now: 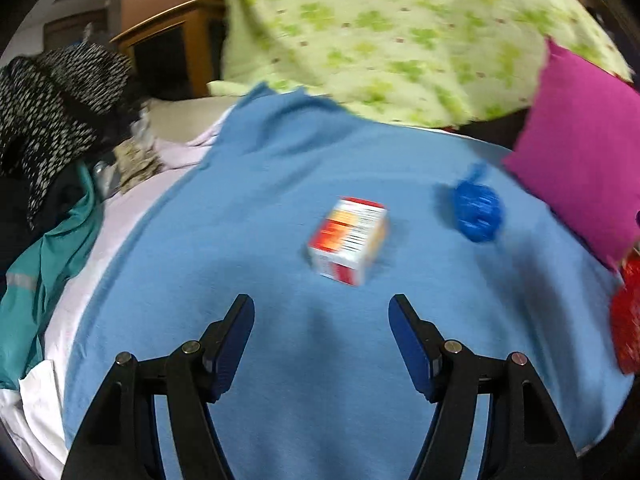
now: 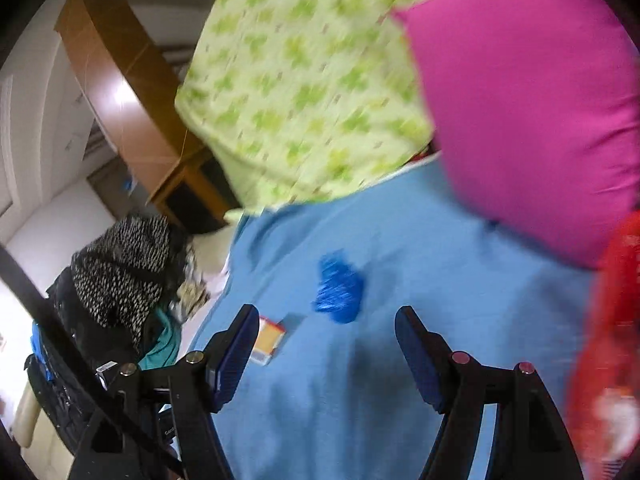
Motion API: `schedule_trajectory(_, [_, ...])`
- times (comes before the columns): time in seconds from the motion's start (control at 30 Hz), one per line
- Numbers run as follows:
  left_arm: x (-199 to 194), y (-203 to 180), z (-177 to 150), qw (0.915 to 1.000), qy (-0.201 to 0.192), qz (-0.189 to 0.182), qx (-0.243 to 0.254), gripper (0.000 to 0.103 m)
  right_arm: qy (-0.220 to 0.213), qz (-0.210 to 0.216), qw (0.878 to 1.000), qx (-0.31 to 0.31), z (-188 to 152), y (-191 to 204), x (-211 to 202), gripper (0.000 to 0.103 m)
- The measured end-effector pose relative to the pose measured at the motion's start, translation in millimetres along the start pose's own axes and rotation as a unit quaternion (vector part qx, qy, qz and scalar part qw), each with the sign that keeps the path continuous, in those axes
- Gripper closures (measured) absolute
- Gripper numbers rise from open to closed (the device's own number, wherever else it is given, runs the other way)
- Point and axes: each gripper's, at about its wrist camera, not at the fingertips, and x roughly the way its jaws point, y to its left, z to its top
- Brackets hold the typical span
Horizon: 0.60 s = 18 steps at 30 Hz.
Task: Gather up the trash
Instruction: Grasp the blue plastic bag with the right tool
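The left hand-held gripper [image 1: 322, 306] is hanging with its jaws standing apart and nothing between them, over a blue blanket [image 1: 248, 208]. Just beyond its fingertips a small red-and-white carton [image 1: 347, 240] is lying on the blanket. The right hand-held gripper [image 2: 327, 318] is likewise gaping empty. A crumpled blue wrapper [image 2: 339, 288] is sitting just ahead of it. Farther off, a magenta cushion [image 2: 528, 112] and a green-patterned quilt [image 1: 400, 36] are resting at the blanket's far edge.

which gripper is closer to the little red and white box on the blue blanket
Left. The left gripper is open right before the box; in the right gripper's view it lies off to the side.
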Motion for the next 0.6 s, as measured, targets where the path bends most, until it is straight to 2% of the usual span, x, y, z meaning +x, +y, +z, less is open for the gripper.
schedule_trajectory(0.07, [13.0,12.6,8.1,1.0000,0.003,-0.004,-0.005,0.032,0.021,0.000,1.000,0.003,-0.1,9.2,45.6,0.029])
schedule_trajectory(0.2, [41.0,10.6,24.1,0.9990,0.006,-0.042,0.015,0.030,0.048,-0.009,0.999,0.007,1.1,11.7,121.3,0.029])
schedule_trajectory(0.33, [74.5,4.7,39.5,0.9974,0.019,-0.063,0.030,0.030,0.067,-0.022,0.997,0.006,-1.4,7.4,176.4,0.029])
schedule_trajectory(0.47, [101.1,4.7,49.0,0.9934,0.037,-0.107,0.016,0.029,0.085,-0.074,0.994,-0.002,-4.1,-1.6,218.1,0.031])
schedule_trajectory(0.5, [108.8,4.0,48.9,0.9923,0.047,-0.113,0.017,0.028,0.091,-0.088,0.992,-0.005,-5.7,-5.6,227.2,0.033])
schedule_trajectory(0.57, [124.1,2.8,46.8,0.9918,0.062,-0.111,0.015,0.028,0.110,-0.104,0.988,-0.012,-9.1,-12.3,239.7,0.046])
schedule_trajectory(0.6, [128.4,2.5,45.2,0.9913,0.067,-0.113,0.013,0.028,0.115,-0.110,0.987,-0.015,-10.8,-16.0,243.5,0.048])
